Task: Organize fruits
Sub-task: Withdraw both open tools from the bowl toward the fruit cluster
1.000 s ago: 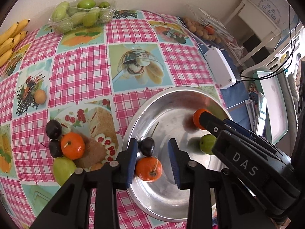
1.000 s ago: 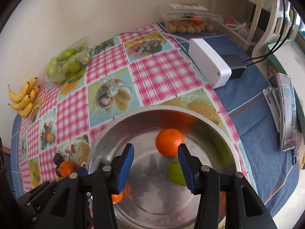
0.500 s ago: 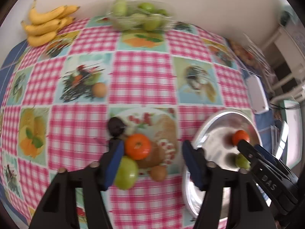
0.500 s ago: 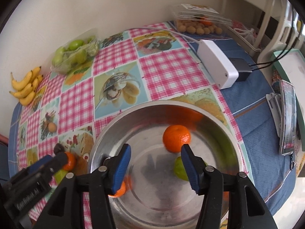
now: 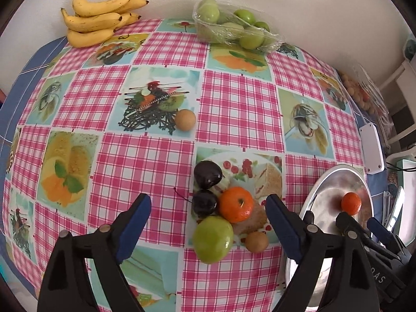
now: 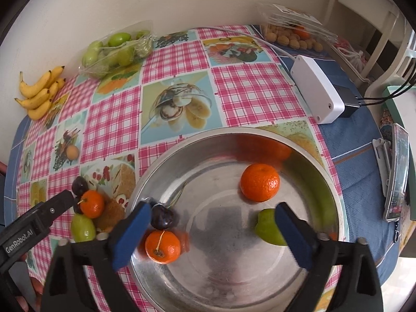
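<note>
Right wrist view: both tongs released, sorting part done.
Right tongs point(image 6: 210, 236), jaws just spread wide, hang empty over the steel bowl point(image 6: 335, 197), which holds two tangerines point(image 6: 260, 182), a dark plum point(image 6: 161, 217) and a green fruit point(image 6: 267, 227). Left tongs point(image 5: 208, 227), likewise just opened and empty, stand over the loose cluster point(image 5: 221, 208) left of the bowl: tangerine, two plums, green fruit, small brown fruit. Another brown fruit point(image 5: 185, 120) lies mid-bench; bananas point(image 5: 98, 18) and wrapped green fruit point(image 5: 234, 27) sit untouched at the far edge.
</note>
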### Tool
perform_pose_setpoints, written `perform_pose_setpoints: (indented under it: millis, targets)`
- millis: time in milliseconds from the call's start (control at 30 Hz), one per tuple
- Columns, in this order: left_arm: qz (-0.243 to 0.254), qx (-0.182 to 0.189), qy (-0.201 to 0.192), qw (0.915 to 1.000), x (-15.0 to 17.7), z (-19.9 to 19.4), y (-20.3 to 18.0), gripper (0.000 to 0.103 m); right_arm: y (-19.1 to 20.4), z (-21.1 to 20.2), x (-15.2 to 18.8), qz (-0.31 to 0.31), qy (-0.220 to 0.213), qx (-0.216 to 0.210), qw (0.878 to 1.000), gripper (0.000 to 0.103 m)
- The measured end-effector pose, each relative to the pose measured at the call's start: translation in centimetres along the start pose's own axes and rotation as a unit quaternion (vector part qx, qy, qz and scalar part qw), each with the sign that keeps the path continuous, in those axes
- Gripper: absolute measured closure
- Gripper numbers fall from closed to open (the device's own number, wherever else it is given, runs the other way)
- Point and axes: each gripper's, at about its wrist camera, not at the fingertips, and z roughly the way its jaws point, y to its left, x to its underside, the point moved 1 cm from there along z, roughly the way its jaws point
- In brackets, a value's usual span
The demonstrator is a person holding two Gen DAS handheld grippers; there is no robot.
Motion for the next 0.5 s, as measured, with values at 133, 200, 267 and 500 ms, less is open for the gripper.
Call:
perform_pose_setpoints:
  millis: [133,200,267,500]
  targets:
    - [-0.011,-0.002,-0.008,0.9999,0.1,-0.1,0.7,0.008,0.4,0.0,0.0,-0.006,-0.001,-0.002,1.000,0.000]
    - [-0.022,0.000,-0.012,0.9997,0.1,-0.3,1.2,0.007,0.5,0.1,0.1,-0.007,-0.001,-0.006,1.000,0.000]
    - [-0.034,0.004,-0.015,0.9993,0.1,-0.5,1.8,0.007,0.8,0.0,0.1,-0.008,-0.006,-0.009,1.000,0.000]
    - [-0.067,0.008,-0.028,0.9973,0.3,-1.4,4.2,0.006,2.4,-0.4,0.7,-0.019,-0.019,-0.034,0.999,0.000]
